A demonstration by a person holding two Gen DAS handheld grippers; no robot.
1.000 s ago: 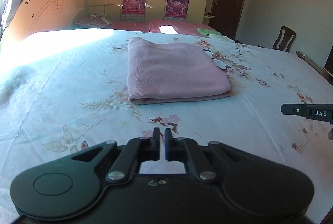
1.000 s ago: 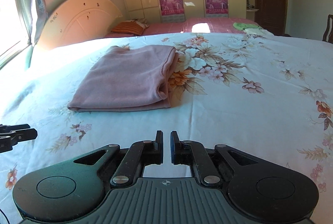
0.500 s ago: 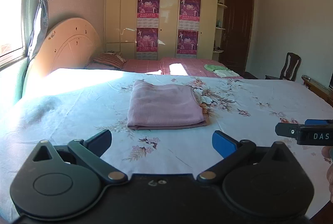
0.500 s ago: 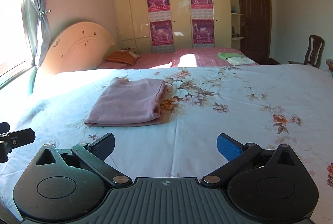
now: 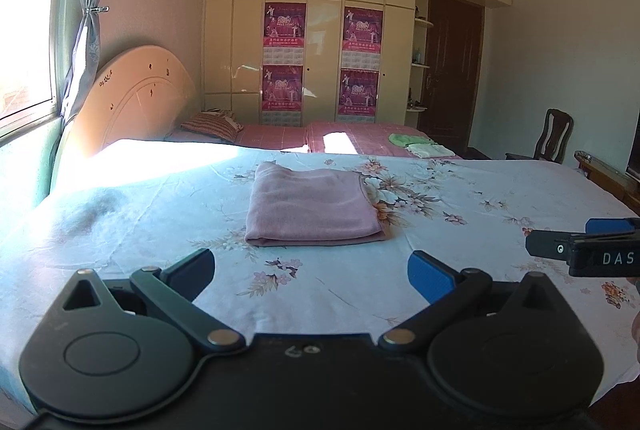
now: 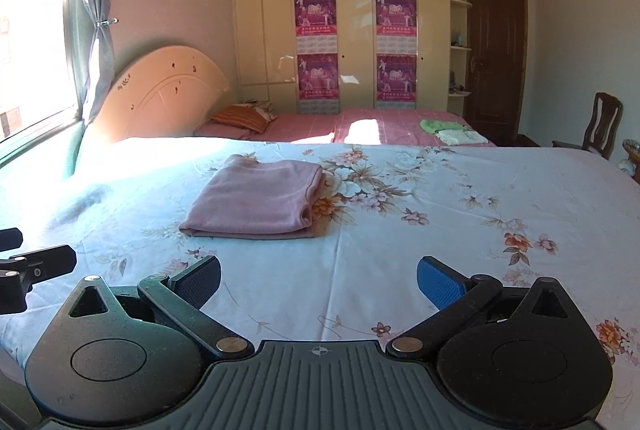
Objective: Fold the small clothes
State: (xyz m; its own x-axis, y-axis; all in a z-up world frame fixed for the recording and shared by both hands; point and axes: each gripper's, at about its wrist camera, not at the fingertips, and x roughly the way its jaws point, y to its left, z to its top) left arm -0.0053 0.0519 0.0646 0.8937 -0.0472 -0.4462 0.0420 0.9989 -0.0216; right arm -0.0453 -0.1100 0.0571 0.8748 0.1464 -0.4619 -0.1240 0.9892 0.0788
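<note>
Folded pink knit garment (image 5: 314, 208) at twelve o'clock on floral bedsheet (image 5: 460, 270); my left tongs (image 5: 312, 272) and right tongs (image 6: 319, 280) spread wide, holding nothing.

Floral bedsheet (image 5: 460, 250); striped pillow (image 6: 240, 118); wooden chair (image 6: 604, 126).

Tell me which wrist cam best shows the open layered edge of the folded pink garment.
Right wrist. The folded pink garment lies at an angle there, so its right side shows the stacked layers and their seam. The left wrist view sees the same garment nearly square-on: flat top and rounded near fold are clear, but the right edge is only a thin line.
</note>
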